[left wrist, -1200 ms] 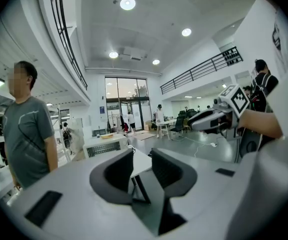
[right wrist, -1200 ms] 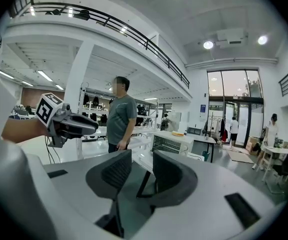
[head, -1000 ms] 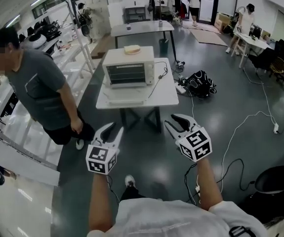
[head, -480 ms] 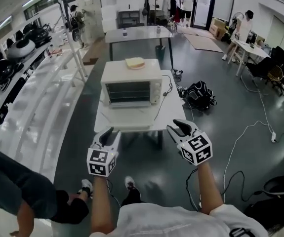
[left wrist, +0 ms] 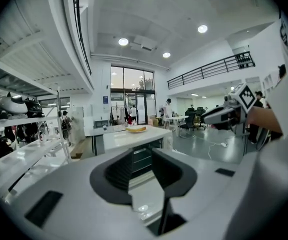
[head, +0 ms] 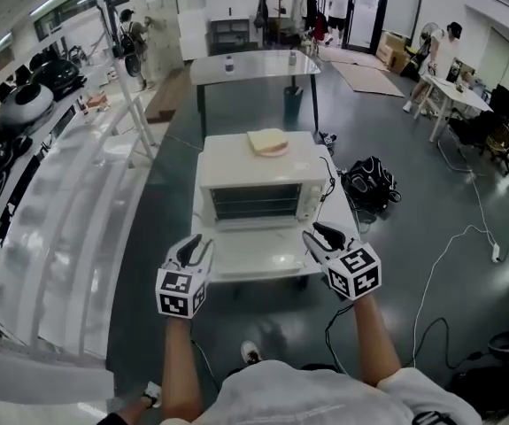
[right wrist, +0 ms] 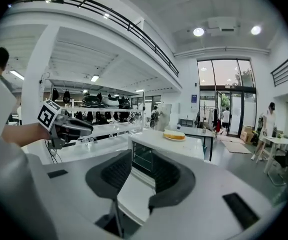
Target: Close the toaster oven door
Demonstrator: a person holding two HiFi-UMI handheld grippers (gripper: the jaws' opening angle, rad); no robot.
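A white toaster oven (head: pixel 258 187) stands on a small white table (head: pixel 236 268), with its wire racks showing. Its door (head: pixel 258 230) lies folded down flat toward me. A slice of bread on a plate (head: pixel 267 142) rests on the oven's top. My left gripper (head: pixel 196 243) hovers open and empty at the table's front left edge. My right gripper (head: pixel 318 233) is open and empty over the front right corner. In the left gripper view the oven (left wrist: pixel 142 156) shows between the open jaws. In the right gripper view the oven (right wrist: pixel 142 158) also shows between the jaws.
A black bag (head: pixel 371 184) and cables (head: pixel 449 264) lie on the floor right of the table. A long white shelf (head: pixel 59 193) runs along the left. Another table (head: pixel 254 65) stands behind the oven. People stand far back.
I have come closer to the table, and both grippers now reach its front edge. The person in grey at the left has left the view. Both jaws stay open.
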